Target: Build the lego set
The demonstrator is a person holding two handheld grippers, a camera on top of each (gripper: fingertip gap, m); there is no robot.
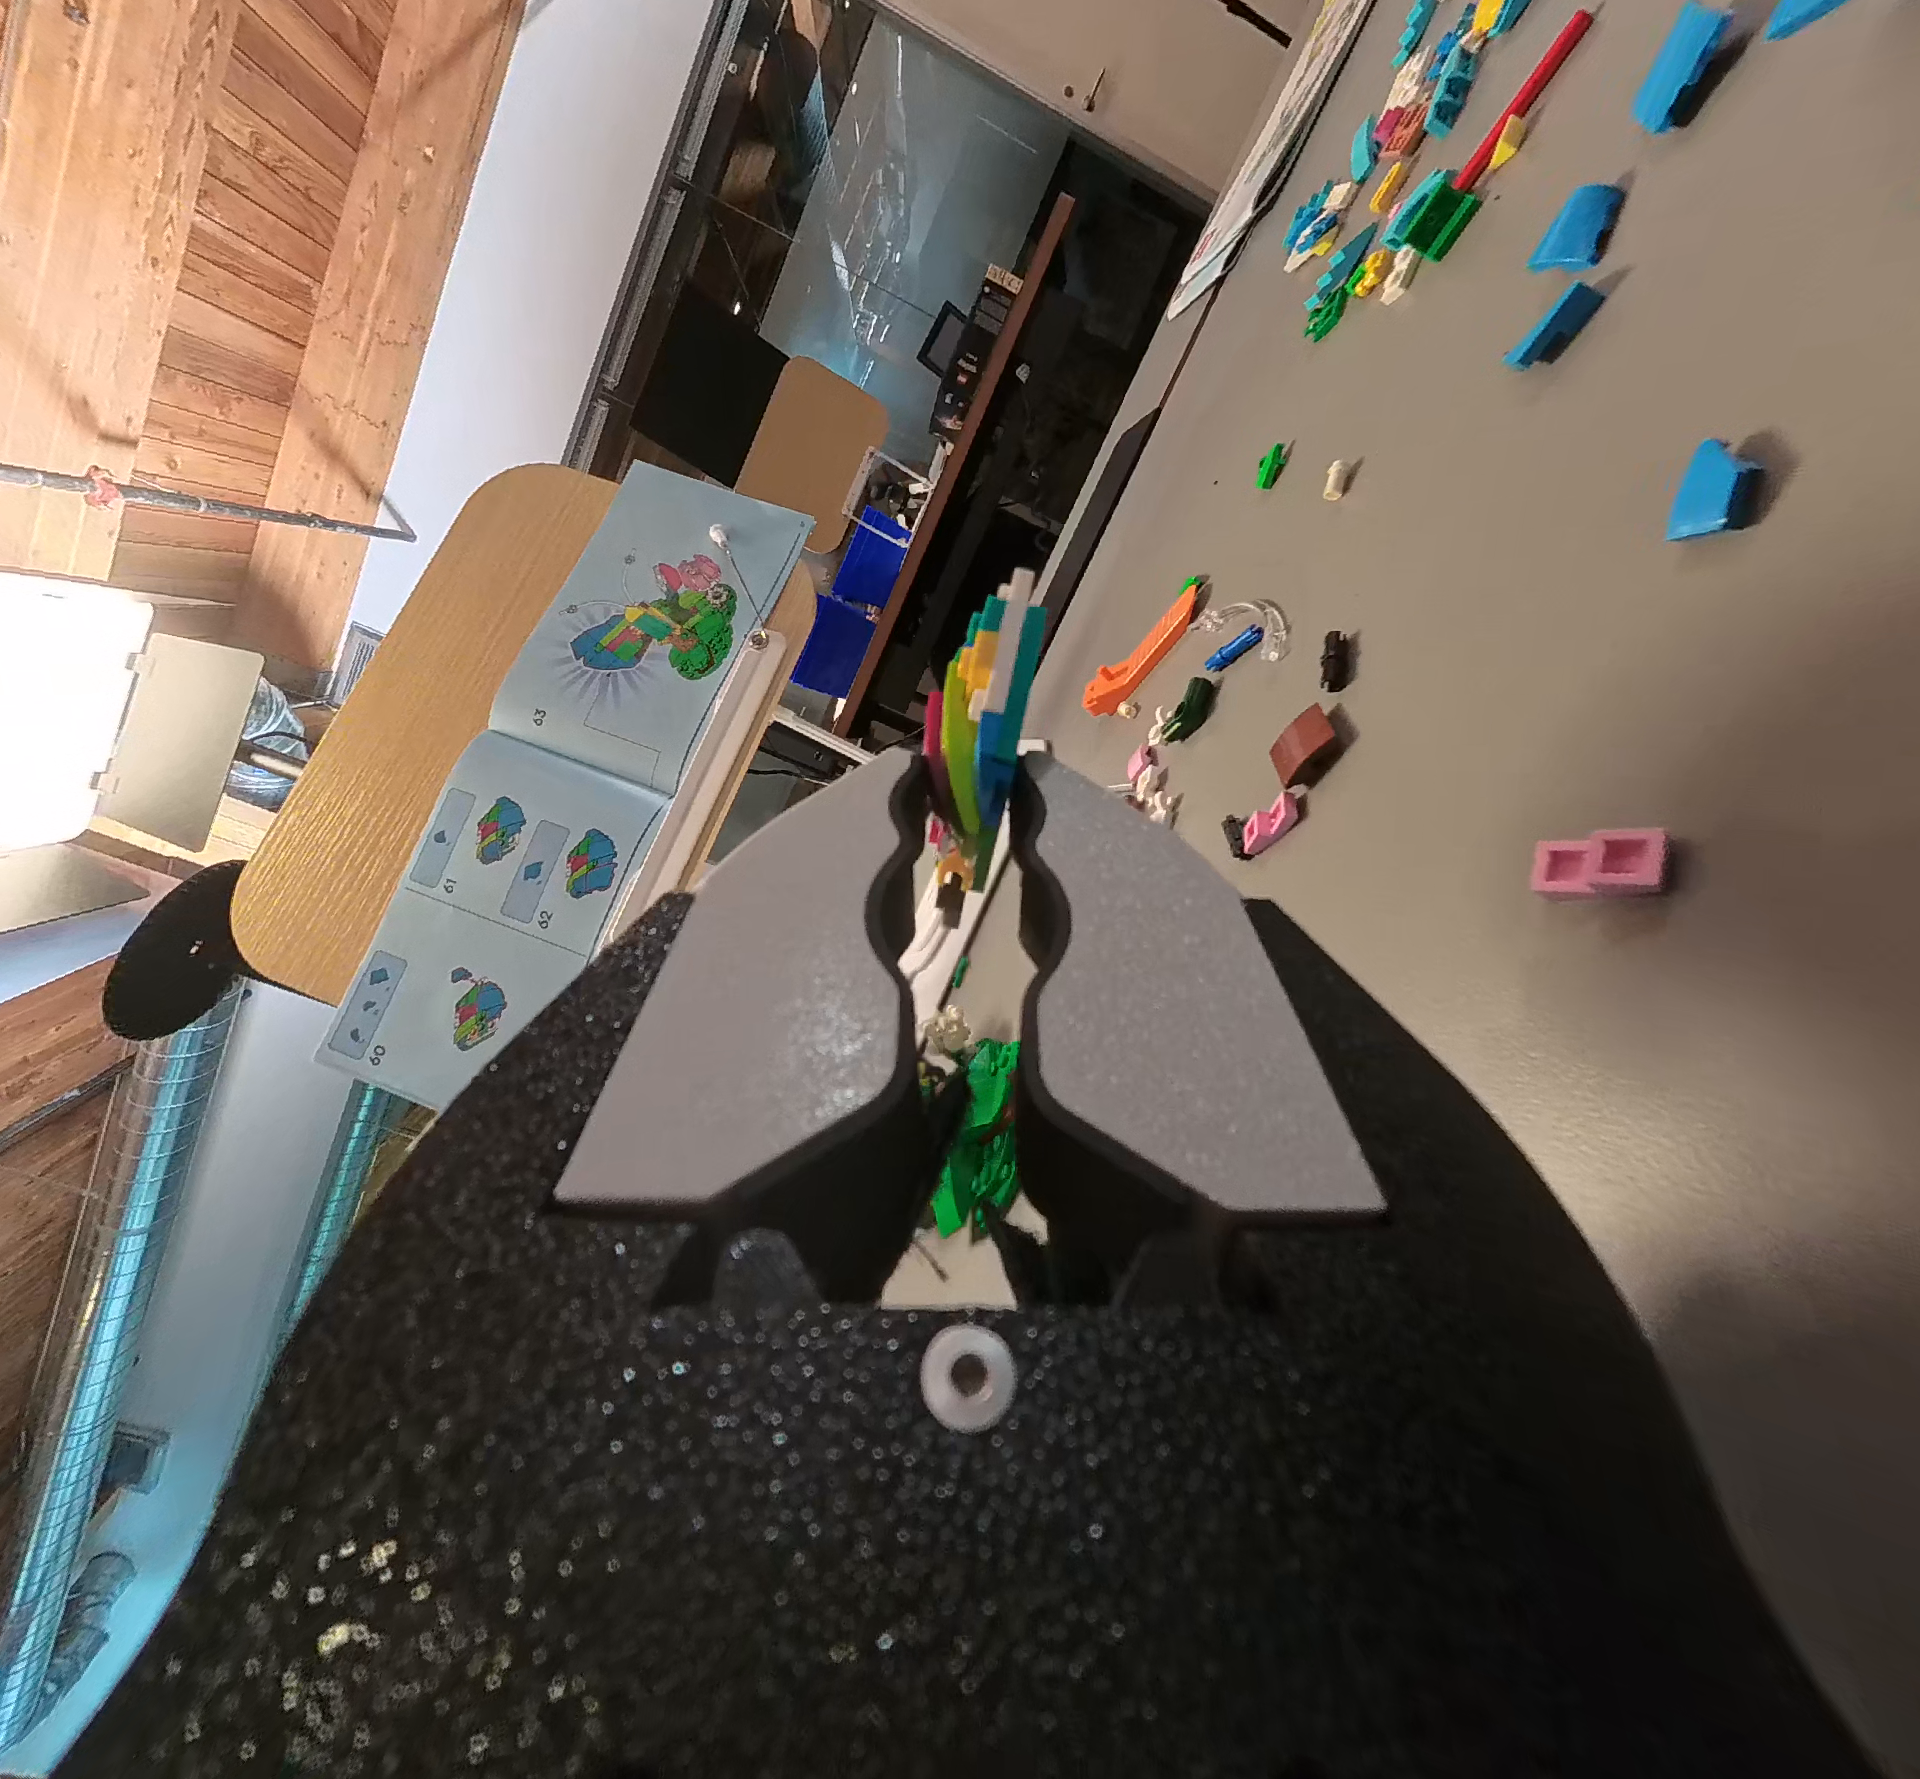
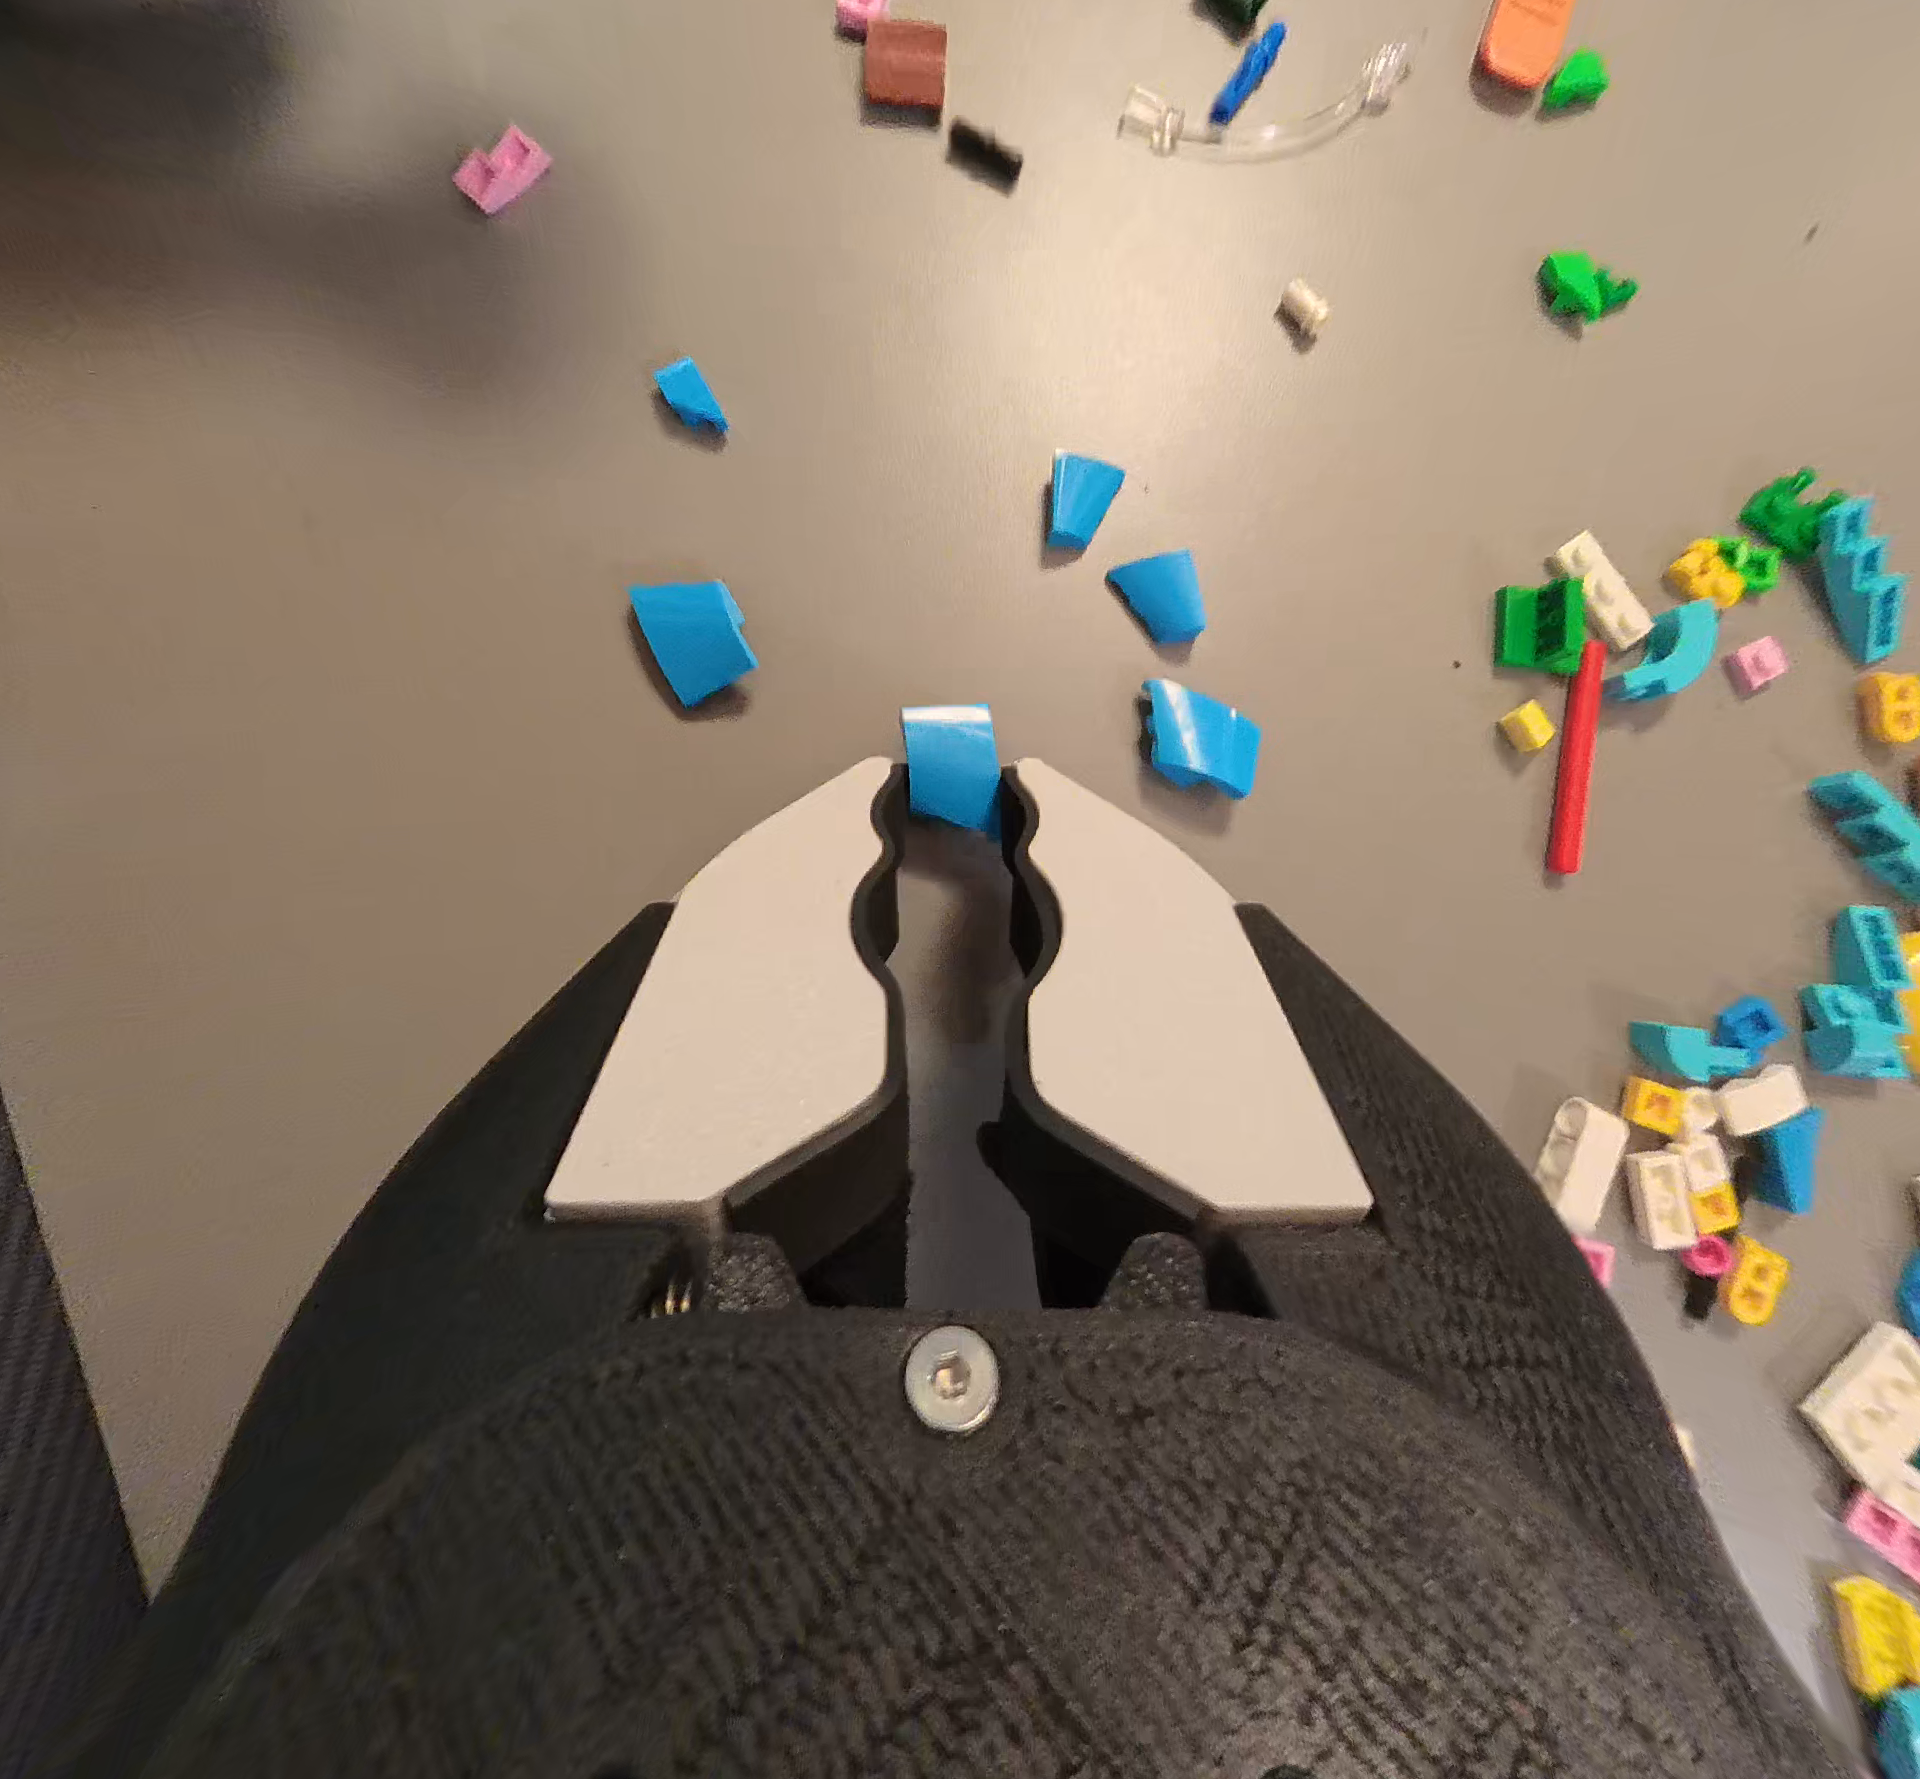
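Right tool [image 2: 951, 779] pinching a blue curved piece [image 2: 948, 765].
Left tool [image 1: 966, 773] clamps the multicoloured build [image 1: 987, 690]; loose blue pieces lie on the grey surface [image 2: 312, 586].

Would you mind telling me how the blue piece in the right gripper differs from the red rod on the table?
The blue piece is short, broad and curved; the red rod is long, thin and straight. The blue piece is pinched between the right gripper's fingers, while the red rod lies loose on the grey table. Both are plain, single-colour parts.
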